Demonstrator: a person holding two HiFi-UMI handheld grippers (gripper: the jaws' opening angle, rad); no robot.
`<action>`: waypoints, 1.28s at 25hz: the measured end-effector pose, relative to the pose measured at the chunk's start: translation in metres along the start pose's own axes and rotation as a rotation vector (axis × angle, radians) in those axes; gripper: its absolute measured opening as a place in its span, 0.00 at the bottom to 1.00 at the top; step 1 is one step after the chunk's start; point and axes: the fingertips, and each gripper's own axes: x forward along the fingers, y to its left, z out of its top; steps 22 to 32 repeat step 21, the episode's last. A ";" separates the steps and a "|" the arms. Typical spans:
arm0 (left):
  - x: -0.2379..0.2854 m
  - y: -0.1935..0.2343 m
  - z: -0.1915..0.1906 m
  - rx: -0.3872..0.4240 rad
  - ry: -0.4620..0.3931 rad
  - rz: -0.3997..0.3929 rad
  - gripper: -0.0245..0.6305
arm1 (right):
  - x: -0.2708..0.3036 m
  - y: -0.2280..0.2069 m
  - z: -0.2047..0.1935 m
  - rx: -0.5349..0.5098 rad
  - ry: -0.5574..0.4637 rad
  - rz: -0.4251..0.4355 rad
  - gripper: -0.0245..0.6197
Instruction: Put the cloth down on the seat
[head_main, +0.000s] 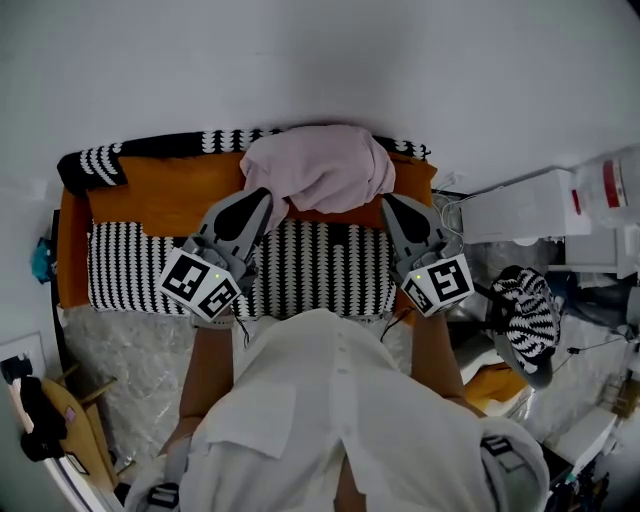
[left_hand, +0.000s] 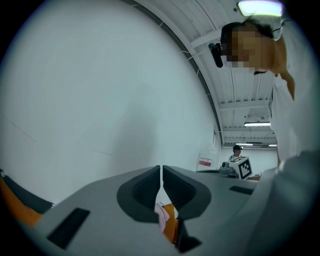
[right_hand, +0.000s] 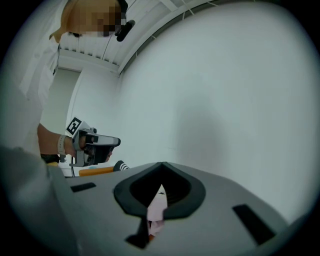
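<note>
A pink cloth (head_main: 320, 170) lies bunched against the backrest of the seat, above its black-and-white striped cushion (head_main: 310, 265). My left gripper (head_main: 268, 203) is at the cloth's lower left corner and my right gripper (head_main: 386, 203) at its lower right corner. In the left gripper view the jaws (left_hand: 161, 175) stand together with pink cloth (left_hand: 161, 216) showing just below them. The right gripper's jaws (right_hand: 162, 172) are shut, and a strip of the pink cloth (right_hand: 156, 210) is pinched between them. Most of the cloth is hidden in both gripper views.
The orange backrest (head_main: 170, 195) runs behind the cushion, close to a white wall. A loose striped cushion (head_main: 527, 315) and white boxes (head_main: 520, 205) crowd the floor to the right. Clutter stands at the lower left (head_main: 50, 420). A person (left_hand: 237, 150) is far off.
</note>
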 end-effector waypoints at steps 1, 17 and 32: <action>0.000 0.001 0.000 0.000 0.000 0.000 0.08 | 0.001 0.000 0.000 0.002 -0.001 0.001 0.05; -0.003 0.015 -0.010 -0.021 0.015 0.030 0.08 | 0.025 0.010 -0.007 -0.007 0.027 0.071 0.05; -0.004 0.016 -0.013 -0.017 0.013 0.027 0.08 | 0.028 0.010 -0.007 -0.014 0.029 0.079 0.05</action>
